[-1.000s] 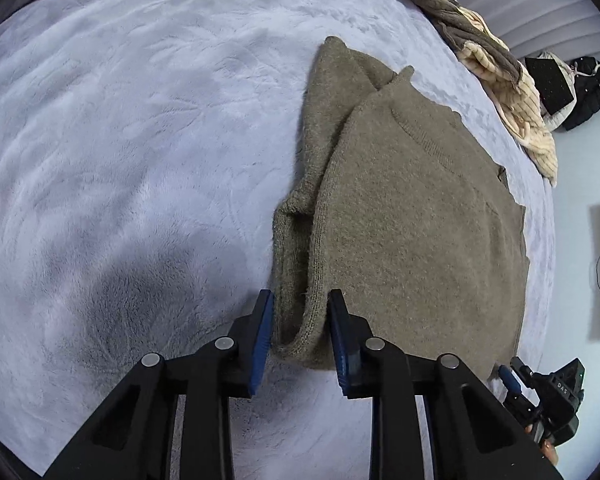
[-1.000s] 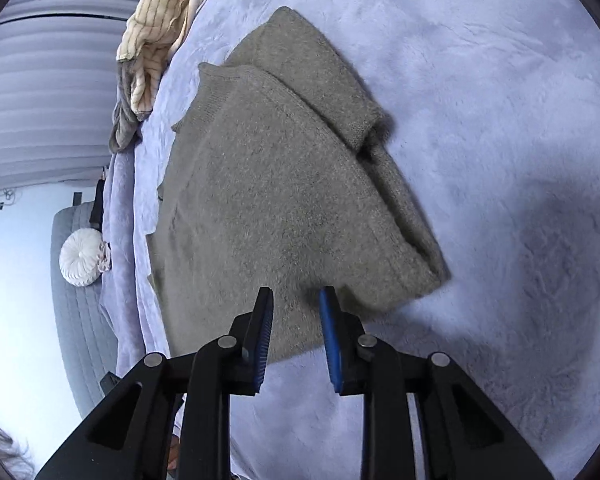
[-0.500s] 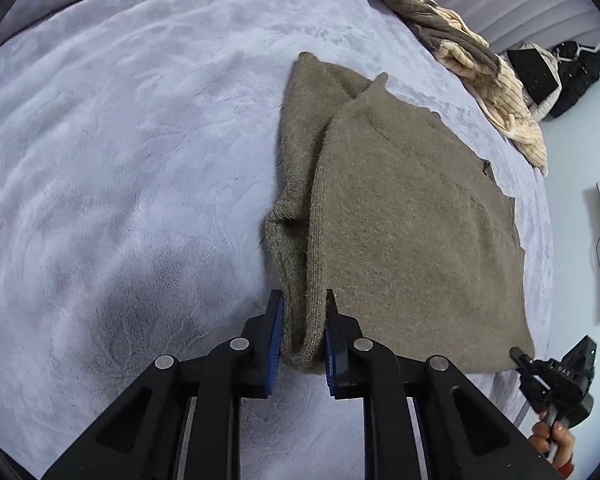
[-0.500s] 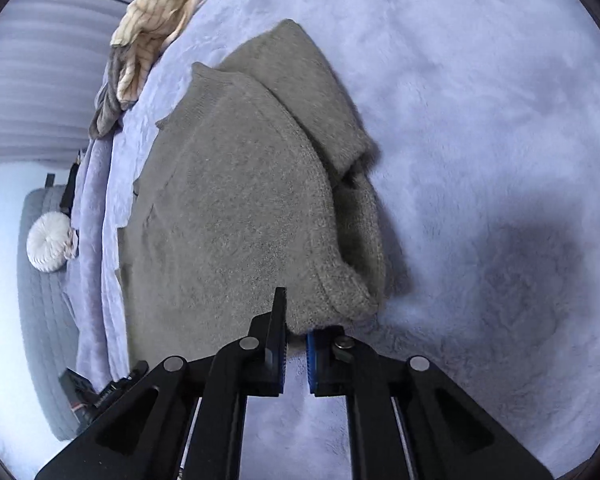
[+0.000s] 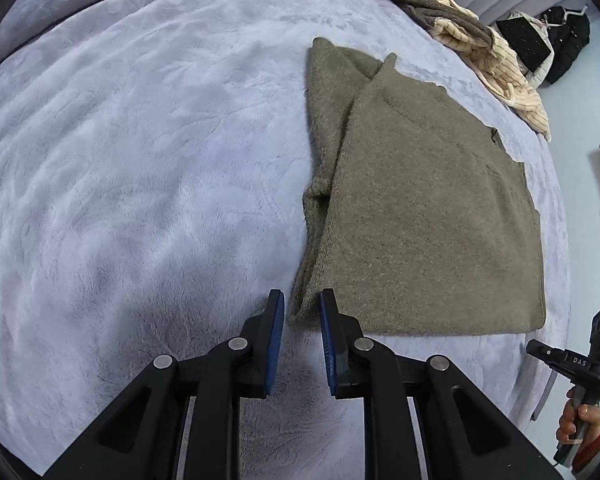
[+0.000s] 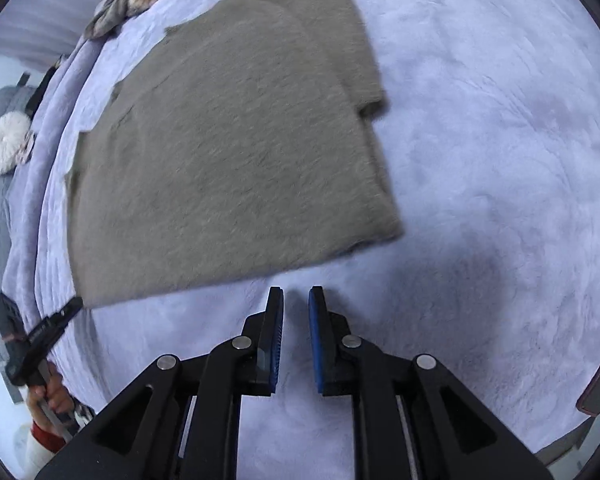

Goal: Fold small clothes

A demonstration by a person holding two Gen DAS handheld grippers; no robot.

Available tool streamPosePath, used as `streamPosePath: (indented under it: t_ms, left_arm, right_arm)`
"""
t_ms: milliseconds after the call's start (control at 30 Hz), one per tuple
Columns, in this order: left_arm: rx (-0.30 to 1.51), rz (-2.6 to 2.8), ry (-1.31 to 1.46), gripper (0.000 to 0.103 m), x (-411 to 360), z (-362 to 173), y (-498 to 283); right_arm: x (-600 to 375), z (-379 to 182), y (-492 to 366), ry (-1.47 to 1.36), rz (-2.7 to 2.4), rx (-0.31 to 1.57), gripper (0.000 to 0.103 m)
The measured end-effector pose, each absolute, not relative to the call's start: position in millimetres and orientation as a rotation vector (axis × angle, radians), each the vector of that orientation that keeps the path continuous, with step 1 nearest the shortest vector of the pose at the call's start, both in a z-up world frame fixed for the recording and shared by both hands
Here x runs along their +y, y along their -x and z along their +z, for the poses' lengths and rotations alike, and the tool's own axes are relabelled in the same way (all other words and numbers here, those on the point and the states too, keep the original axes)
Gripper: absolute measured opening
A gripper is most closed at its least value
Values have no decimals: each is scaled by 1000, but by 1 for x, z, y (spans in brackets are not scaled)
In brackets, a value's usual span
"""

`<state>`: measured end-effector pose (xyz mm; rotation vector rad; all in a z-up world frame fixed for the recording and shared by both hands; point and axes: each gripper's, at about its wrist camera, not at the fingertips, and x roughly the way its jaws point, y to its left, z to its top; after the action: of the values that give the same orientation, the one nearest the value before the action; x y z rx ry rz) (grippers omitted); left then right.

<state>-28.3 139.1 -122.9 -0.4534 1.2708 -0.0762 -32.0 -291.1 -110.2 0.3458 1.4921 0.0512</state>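
A khaki-brown knitted sweater (image 5: 420, 216) lies flat on the lilac plush bedspread (image 5: 140, 160), one sleeve folded in along its left side. My left gripper (image 5: 302, 300) is open, its blue-padded jaws either side of the sweater's near left corner without pinching it. In the right wrist view the sweater (image 6: 228, 140) lies flat. My right gripper (image 6: 296, 296) is open and empty over bare bedspread (image 6: 480, 160), just short of the sweater's near edge.
A pile of cream and grey knitwear (image 5: 476, 36) lies at the bed's far edge, black items (image 5: 556, 36) beyond it. The right gripper's handle and hand (image 5: 584, 380) show at the bed's right edge. A white round cushion (image 6: 4, 140) lies off the bed.
Both grippers were shut on the sweater's near hem half a second ago. Both have now opened and drawn back. The hem has dropped flat on the bed.
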Motion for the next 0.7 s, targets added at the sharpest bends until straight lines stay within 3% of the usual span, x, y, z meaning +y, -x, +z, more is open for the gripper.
streamPosePath:
  t_ms: [200, 467, 500, 700]
  left_arm:
    - [1181, -191, 440, 20, 131, -99, 15]
    - [1258, -144, 387, 20, 127, -144, 5]
    - [1275, -119, 380, 28, 133, -147, 7]
    - [1271, -113, 491, 29, 150, -140, 18]
  right_arm:
    - [-216, -101, 16, -118, 217, 1470, 14]
    - [-158, -128, -17, -11, 252, 1479, 14]
    - [-156, -131, -16, 1, 250, 1481, 14]
    - [-162, -137, -18, -18, 242, 1494, 14]
